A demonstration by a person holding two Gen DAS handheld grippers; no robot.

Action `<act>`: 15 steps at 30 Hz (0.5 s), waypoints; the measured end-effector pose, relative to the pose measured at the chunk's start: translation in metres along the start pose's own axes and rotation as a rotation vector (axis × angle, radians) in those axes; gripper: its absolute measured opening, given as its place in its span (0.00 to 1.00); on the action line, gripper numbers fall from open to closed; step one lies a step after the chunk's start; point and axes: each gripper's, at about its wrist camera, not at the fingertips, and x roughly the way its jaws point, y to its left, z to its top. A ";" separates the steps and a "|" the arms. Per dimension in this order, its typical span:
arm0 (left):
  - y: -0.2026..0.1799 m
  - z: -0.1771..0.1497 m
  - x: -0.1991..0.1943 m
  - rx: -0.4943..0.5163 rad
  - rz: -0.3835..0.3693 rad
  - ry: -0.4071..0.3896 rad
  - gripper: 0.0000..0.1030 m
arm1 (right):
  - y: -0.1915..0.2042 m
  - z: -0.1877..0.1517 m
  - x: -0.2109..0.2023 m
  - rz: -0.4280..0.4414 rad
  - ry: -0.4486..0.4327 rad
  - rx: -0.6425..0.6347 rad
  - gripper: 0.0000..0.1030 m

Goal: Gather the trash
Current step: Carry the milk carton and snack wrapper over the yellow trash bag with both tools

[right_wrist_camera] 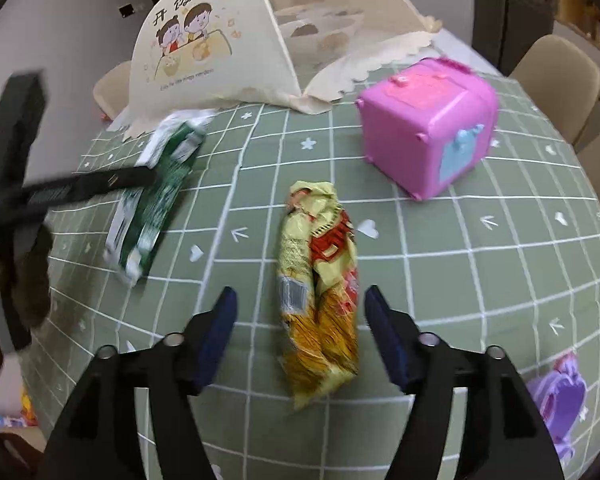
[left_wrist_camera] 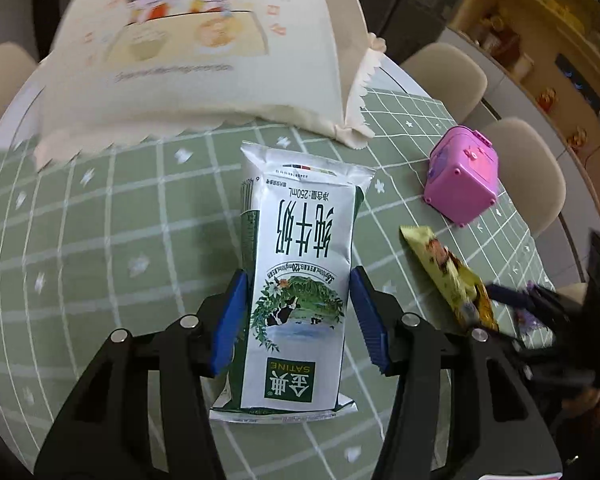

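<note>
Pick-up step: left gripper (left_wrist_camera: 298,300) jaws straddling milk pouch (left_wrist_camera: 300,280), seemingly not yet pressing; right gripper (right_wrist_camera: 298,320) jaws released around snack wrapper (right_wrist_camera: 320,304) on table (right_wrist_camera: 480,280). Next: clench both, lift.

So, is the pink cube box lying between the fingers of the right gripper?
No, the yellow snack wrapper lies there; the pink cube box sits farther back.

Green checked tablecloth (right_wrist_camera: 480,280) with 5 things on it

Milk carton (left_wrist_camera: 300,280) centre; snack wrapper (right_wrist_camera: 320,300) lower centre; pink cube box (right_wrist_camera: 428,124) upper right; cream food cover (right_wrist_camera: 220,52) top; purple toy (right_wrist_camera: 560,408) lower right.
</note>
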 end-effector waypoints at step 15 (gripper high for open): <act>-0.014 -0.071 -0.057 -0.131 0.075 -0.078 0.49 | 0.010 0.013 0.015 -0.082 0.035 -0.067 0.27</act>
